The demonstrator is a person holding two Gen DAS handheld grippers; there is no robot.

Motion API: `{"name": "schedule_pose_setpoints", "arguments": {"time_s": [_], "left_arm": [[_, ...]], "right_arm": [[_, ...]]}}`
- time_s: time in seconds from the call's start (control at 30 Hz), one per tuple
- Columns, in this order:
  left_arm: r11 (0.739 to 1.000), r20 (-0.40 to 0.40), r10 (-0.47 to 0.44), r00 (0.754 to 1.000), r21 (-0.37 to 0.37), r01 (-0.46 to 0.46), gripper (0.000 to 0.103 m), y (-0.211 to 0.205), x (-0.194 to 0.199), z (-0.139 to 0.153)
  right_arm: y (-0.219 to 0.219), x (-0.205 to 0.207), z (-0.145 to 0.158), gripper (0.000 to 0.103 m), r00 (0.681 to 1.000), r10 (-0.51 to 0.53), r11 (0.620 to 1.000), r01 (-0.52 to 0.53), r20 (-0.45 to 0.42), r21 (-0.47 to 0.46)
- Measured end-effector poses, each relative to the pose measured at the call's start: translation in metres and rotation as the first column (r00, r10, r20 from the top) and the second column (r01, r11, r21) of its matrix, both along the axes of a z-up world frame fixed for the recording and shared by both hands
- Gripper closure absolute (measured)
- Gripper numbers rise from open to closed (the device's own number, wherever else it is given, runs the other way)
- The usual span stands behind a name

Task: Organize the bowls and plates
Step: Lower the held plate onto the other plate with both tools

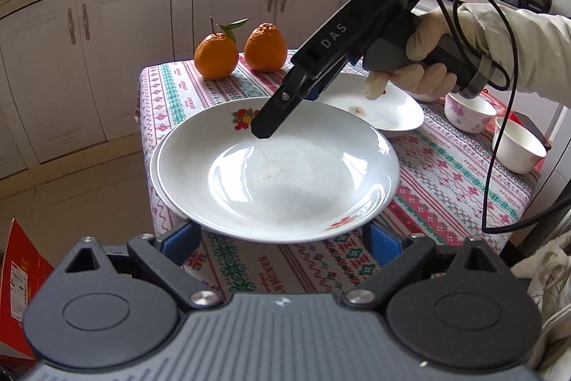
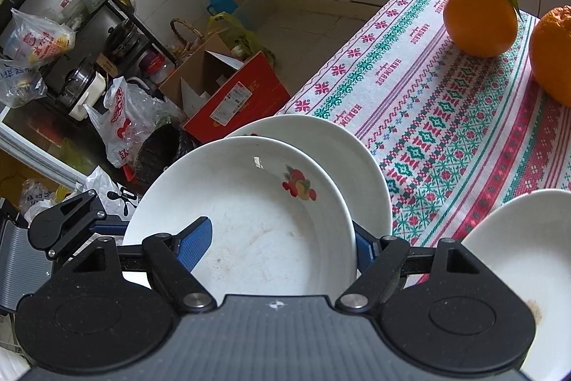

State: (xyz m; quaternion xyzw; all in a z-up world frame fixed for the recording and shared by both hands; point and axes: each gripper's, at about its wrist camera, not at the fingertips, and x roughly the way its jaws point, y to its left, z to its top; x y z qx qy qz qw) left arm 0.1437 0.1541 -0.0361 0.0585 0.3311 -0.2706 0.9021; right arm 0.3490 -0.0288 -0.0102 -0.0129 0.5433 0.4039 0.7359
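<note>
Above the plate (image 1: 274, 166), at the surface's (image 1: 446, 188) near corner, we see our right hand-held gripper (image 2: 282, 238) straddling its rim, pads apart from it; our left hand-held gripper (image 1: 282, 238) spread beneath; another plate (image 1: 385, 109) behind.

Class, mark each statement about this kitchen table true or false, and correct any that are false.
1. Two oranges stand on the patterned tablecloth. True.
2. The fruit-printed plate lies on top of a second plate. True.
3. The two small bowls are stacked one inside the other. False: they stand side by side, not nested.
4. One orange lies in the fruit-printed plate. False: both oranges are on the cloth, beyond the plate.
</note>
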Motion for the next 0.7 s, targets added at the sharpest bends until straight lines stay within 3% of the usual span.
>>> {"name": "schedule_pose_setpoints", "arguments": {"time_s": [0.7], "left_arm": [[1.000, -0.032, 0.005, 0.999, -0.014, -0.006, 0.006, 0.006, 0.016, -0.008]], "right_arm": [[0.000, 0.011, -0.010, 0.019, 1.000, -0.018, 1.000, 0.018, -0.006, -0.014]]}}
